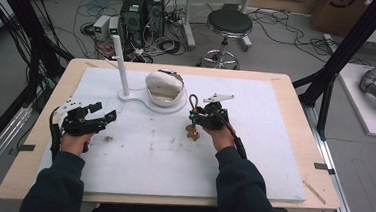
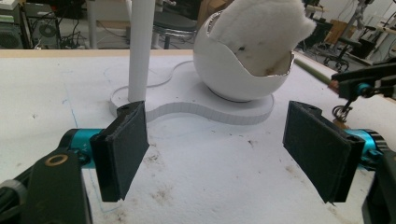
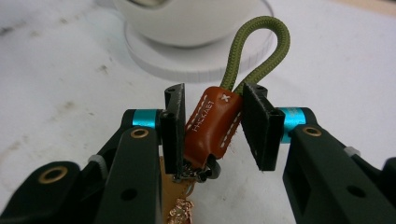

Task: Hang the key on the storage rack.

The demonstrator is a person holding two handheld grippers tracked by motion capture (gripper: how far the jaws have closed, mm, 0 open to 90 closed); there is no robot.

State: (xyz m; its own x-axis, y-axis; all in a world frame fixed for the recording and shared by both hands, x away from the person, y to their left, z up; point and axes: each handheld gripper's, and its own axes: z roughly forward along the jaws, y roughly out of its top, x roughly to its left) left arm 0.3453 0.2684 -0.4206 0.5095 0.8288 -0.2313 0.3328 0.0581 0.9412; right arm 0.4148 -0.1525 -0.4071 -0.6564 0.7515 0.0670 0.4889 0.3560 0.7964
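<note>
- Wooden table (image 1: 44,126) under a stained white foam mat (image 1: 252,155) covering most of the top, seen from the high view.
- At the back of the mat, a flat white base (image 1: 141,102) carrying 1 upright white post (image 1: 121,63) on its left end and 1 round white bowl (image 1: 162,95) on its right end.
- In the bowl, a white fluffy insert (image 2: 261,32) rising above the rim, with dark specks on its front in the left gripper view.
- Left gripper (image 1: 106,116) held low over the left part of the mat, well apart from the base; in the left gripper view, its 2 black pads (image 2: 122,154) stand wide apart with bare mat between them, aimed toward the post and bowl.
- Right gripper (image 1: 195,117) near the middle of the mat, just in front of the base; also visible at the right edge of the left gripper view.
- Clamped between the right jaws: a keychain (image 3: 210,126), gripped on its brown leather tab with white stitching and stamped lettering.
- Olive-green cord loop (image 3: 261,46) standing up out of the tab, above the jaws, toward the bowl.
- Below the tab, a small metal ring and a coppery charm (image 3: 180,210) hanging down between the gripper arms; from the high view, the charm (image 1: 192,132) at or just above the mat, contact not clear.
</note>
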